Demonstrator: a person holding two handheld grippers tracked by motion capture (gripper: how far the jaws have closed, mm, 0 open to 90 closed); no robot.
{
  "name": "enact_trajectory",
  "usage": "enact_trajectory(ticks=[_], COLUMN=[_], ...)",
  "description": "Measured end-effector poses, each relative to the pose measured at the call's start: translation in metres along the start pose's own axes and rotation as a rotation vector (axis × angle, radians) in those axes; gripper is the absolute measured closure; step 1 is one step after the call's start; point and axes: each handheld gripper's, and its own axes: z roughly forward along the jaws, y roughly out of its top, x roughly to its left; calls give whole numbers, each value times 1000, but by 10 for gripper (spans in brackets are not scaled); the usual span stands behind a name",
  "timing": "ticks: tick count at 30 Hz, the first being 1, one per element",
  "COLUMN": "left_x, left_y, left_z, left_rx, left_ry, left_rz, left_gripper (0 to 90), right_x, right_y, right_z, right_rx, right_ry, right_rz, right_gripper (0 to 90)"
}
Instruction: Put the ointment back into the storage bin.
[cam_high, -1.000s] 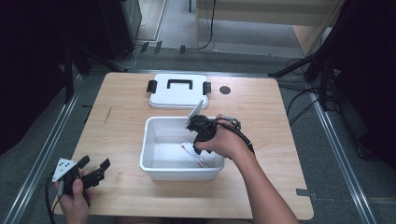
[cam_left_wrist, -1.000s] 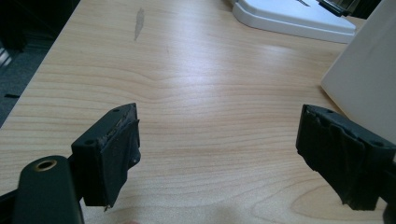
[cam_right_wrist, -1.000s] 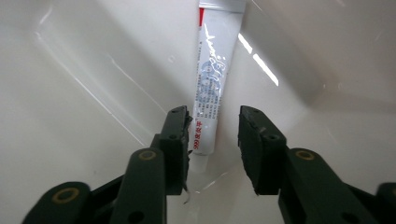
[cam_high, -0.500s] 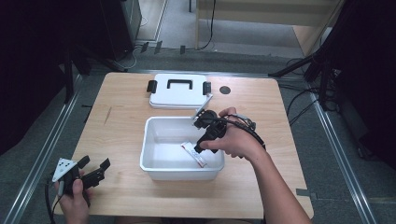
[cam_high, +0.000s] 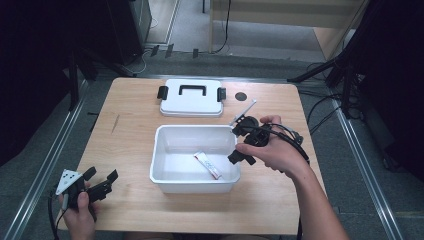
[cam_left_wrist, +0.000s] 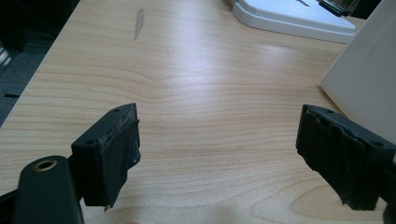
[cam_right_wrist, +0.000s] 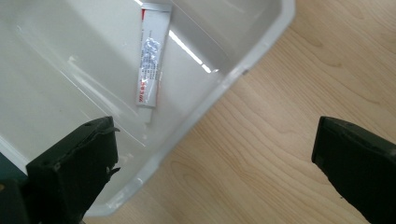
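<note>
Now, your right gripper (cam_high: 239, 145): jaws just opened wide, nothing between, over bin's right rim.
tube (cam_high: 208, 165): flat in white bin (cam_high: 162, 150).
your left gripper (cam_high: 102, 181): jaws wide, empty.

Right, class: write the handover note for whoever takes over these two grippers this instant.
Right gripper: jaws just opened wide, nothing between the fingers, above the right edge of the white bin.
Left gripper: open, empty, near the table's front left corner.
Tube: lying flat on the bin floor, released.
Lid: on the table behind the bin, handle up.
Done: tube is in the bin.
Left: probably fit the lid on the bin.
</note>
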Motion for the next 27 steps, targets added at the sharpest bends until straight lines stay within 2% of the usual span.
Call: enact_trajectory(ticks=[4, 10, 16, 24, 27], left_x=[0, 0, 0, 0, 0], left_y=[0, 0, 0, 0, 0], left_z=[0, 0, 0, 0, 0], left_rx=[1, 1, 0, 1, 1], left_ry=[1, 1, 2, 2, 2], left_rz=[-1, 0, 1, 3, 2], left_gripper=[144, 144, 145, 145, 145], right_x=[-10, -26, -39, -52, -54], right_y=[-15, -39, -64, -98, -110], right_z=[-4, 0, 13, 35, 42], right_rx=[-32, -61, -83, -156, -191], right_ry=[-1, -5, -7, -27, -29], right_rz=[38, 93, 134, 195, 200], right_gripper=[4, 4, 4, 5, 5])
